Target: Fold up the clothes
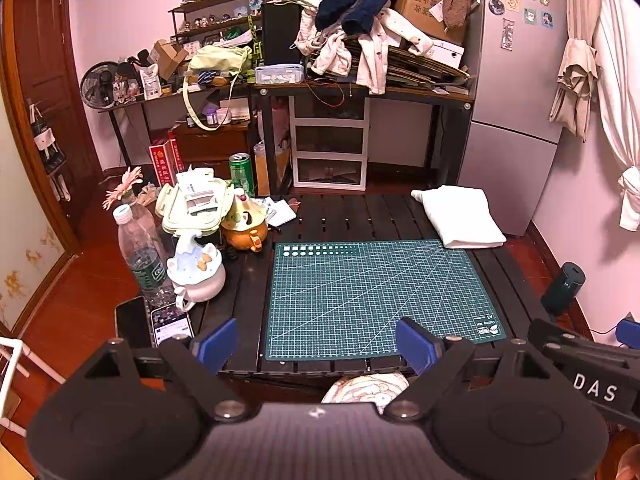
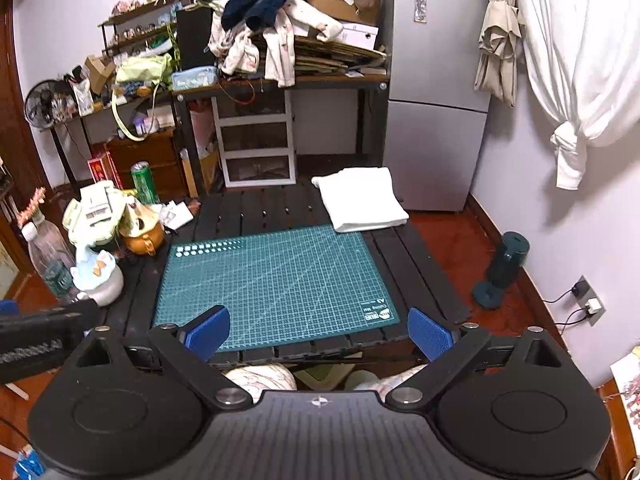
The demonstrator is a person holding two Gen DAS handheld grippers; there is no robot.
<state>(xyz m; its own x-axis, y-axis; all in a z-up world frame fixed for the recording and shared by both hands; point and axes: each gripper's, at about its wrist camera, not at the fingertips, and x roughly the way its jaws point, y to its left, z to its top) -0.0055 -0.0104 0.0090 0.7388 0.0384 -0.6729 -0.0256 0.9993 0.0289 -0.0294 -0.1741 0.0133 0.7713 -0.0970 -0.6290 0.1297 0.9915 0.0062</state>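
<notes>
Your green cutting mat point(image 1: 380, 296) lies bare across the middle of the black slatted table point(image 1: 344, 216), its near edge just short of the table's front edge at the bottom of the frame. The folded white garment point(image 1: 460, 216) sits at the upper right of the table; from the left wrist view its near corner touches or overlaps the mat's far right corner. The right wrist view shows the same garment point(image 2: 360, 200) close to the table's far and right edges.

Along the left side of the frame clutter crowds the mat: a plastic water bottle point(image 1: 140, 252), a white ceramic mug point(image 1: 198, 276), an orange pot-shaped figure point(image 1: 244, 228) and a phone point(image 1: 172, 324) near the front corner.

Your left gripper point(image 1: 316, 344) hovers over the table's front edge with its blue pads point(image 1: 218, 342) spread wide, gripping nothing. Your right gripper point(image 2: 320, 332) is likewise spread wide and holds nothing, above the mat's near edge. A patterned fabric point(image 1: 368, 388) shows below the table edge, possibly your lap, though it is too hidden to tell.
</notes>
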